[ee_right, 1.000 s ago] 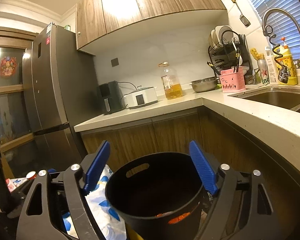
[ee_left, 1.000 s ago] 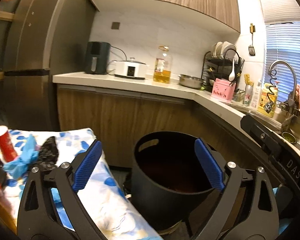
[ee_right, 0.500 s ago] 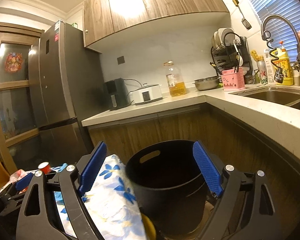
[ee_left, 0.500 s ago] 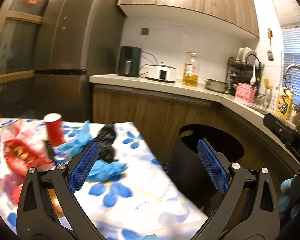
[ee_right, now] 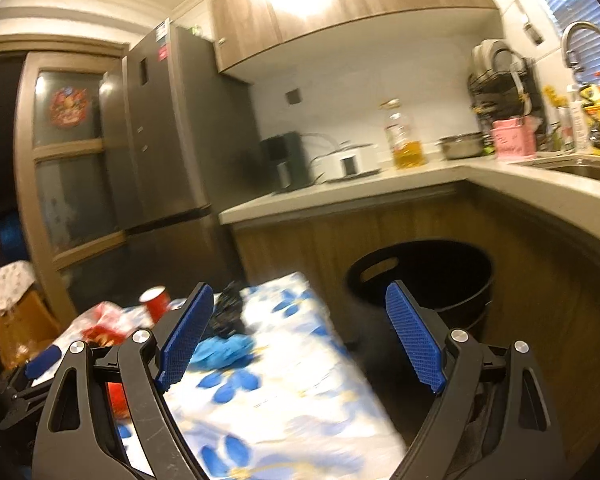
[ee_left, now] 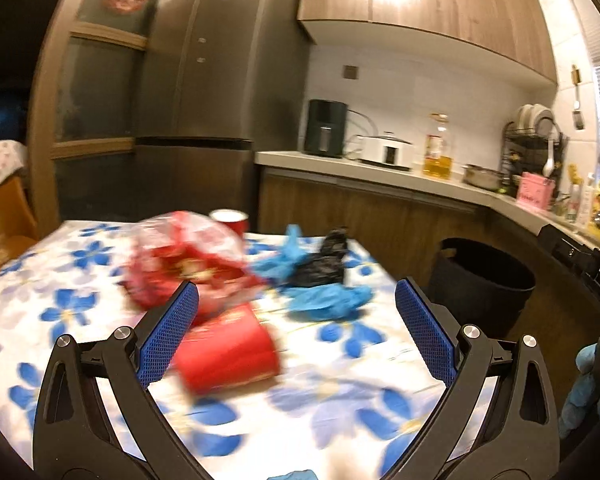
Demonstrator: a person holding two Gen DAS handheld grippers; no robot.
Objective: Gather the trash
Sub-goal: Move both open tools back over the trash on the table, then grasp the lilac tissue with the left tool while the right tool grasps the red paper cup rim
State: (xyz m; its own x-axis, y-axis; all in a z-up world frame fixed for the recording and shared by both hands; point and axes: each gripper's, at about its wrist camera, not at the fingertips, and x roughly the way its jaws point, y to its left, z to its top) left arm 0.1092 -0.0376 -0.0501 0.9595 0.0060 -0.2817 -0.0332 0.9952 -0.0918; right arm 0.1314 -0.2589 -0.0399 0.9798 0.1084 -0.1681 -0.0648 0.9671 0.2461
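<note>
Both tools, the left tool (ee_left: 296, 320) and right tool (ee_right: 300, 332), gape wide, gripping nothing above the blue-flowered cloth-covered desk (ee_left: 340, 392), where a blurred red paper cup on its side (ee_left: 228, 354), crumpled red-and-clear wrapper (ee_left: 184, 256), blue gloves (ee_left: 328, 298) and black bag (ee_left: 324, 260) lie left of the round black bin (ee_left: 484, 280).

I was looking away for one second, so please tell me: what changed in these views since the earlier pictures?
Both views swung from the round black bin toward the flower-patterned table, where the lying red paper cup, crumpled blue gloves and black bag now show. The left tool and right tool remain open and empty; nothing was grasped.
</note>
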